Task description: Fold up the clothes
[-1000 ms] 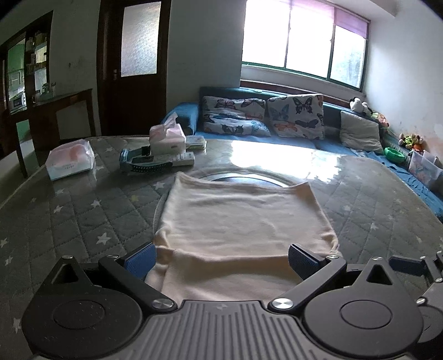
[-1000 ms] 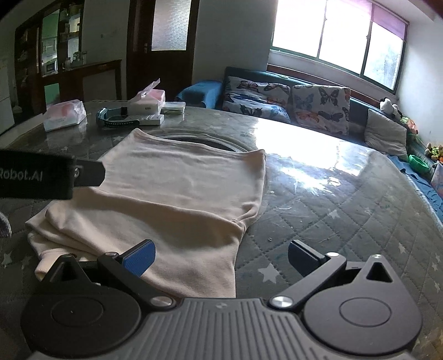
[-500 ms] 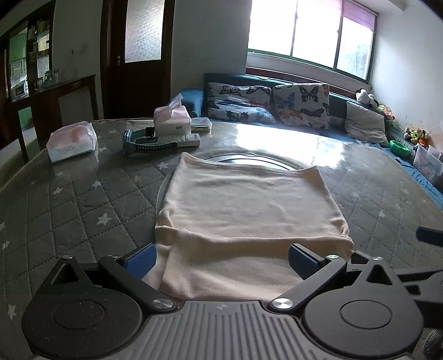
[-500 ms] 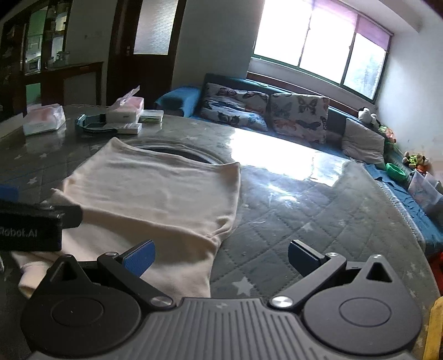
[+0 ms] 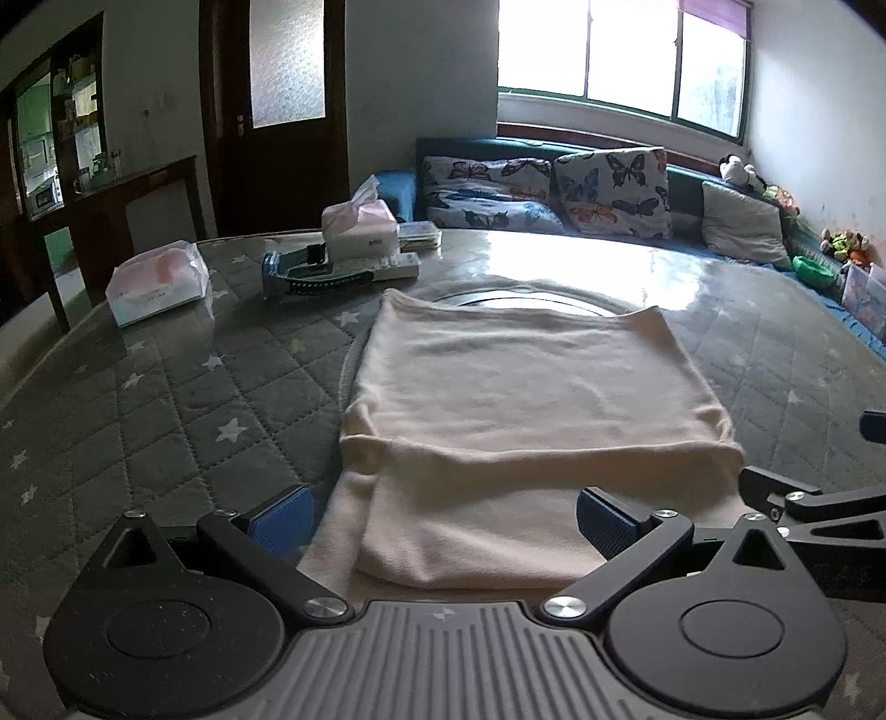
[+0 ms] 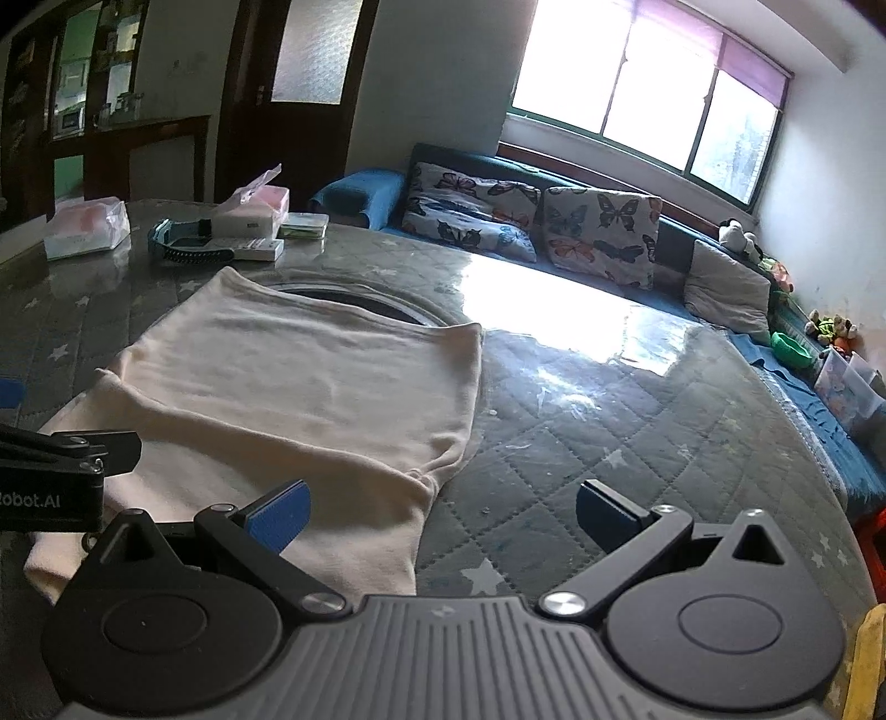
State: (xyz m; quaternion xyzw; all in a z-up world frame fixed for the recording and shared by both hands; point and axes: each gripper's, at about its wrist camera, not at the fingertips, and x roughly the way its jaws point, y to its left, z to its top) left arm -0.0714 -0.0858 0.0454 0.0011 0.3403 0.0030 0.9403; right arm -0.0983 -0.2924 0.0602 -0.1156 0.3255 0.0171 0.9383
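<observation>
A quilted grey surface (image 5: 166, 421) with a star pattern under a glossy clear cover fills most of both wrist views, with a blue sofa (image 5: 686, 188) and butterfly-print cushions (image 5: 612, 191) along its far edge beneath a bright window (image 5: 620, 52). At the centre of the left wrist view lies a cream garment (image 5: 520, 399), folded into a rough rectangle, its near end doubled over in a thicker band that reaches down to the lower middle of the frame. In the right wrist view the same garment (image 6: 310, 387) occupies the left and centre, its right edge running diagonally toward the bottom.

The left tongs (image 5: 443, 518) hang low over the garment's near edge, their blue-padded fingers (image 5: 282, 518) spread wide with nothing between them but the cloth lying below. The right tongs (image 6: 440, 515) are likewise spread wide and grip nothing; their left finger sits above the garment's near right corner, their right finger above bare quilting. Each tool shows at the edge of the other's view.

In the upper left of the left wrist view stand a pink tissue box (image 5: 360, 221), a plastic-wrapped tissue pack (image 5: 158, 282), a dark comb-like item (image 5: 310, 277) and a flat white box (image 5: 387, 268), well apart from the garment.
</observation>
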